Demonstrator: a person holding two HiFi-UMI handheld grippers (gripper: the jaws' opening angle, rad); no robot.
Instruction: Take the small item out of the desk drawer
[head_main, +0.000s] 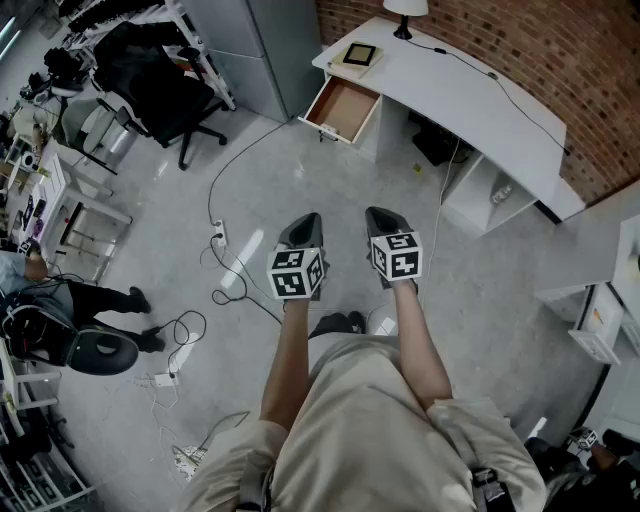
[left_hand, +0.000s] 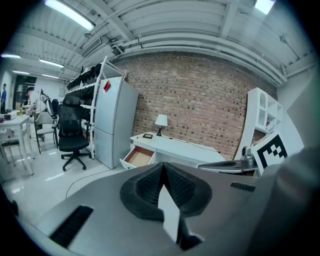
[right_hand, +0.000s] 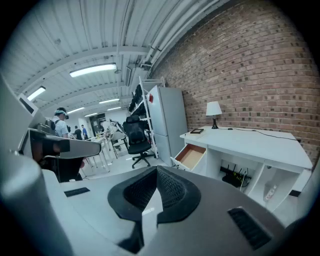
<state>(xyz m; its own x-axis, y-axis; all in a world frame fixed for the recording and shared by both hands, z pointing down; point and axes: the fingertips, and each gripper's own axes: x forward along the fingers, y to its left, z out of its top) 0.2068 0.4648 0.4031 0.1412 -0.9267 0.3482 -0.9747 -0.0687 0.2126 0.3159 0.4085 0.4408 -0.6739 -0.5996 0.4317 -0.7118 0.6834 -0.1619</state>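
Observation:
The white desk (head_main: 470, 95) stands against the brick wall, well ahead of me. Its left drawer (head_main: 343, 108) is pulled open and shows a bare brown bottom; no small item shows inside it. The same open drawer (left_hand: 138, 156) appears in the left gripper view, and the drawer (right_hand: 192, 155) shows again in the right gripper view. My left gripper (head_main: 304, 226) and right gripper (head_main: 382, 219) hang side by side over the floor, far short of the desk. Both have their jaws shut with nothing between them.
A lamp (head_main: 405, 12) and a dark tablet (head_main: 360, 54) sit on the desk. A grey cabinet (head_main: 262, 45) stands left of the drawer, then a black office chair (head_main: 160, 75). Cables and a power strip (head_main: 219, 239) lie on the floor. A seated person (head_main: 60, 300) is at the left.

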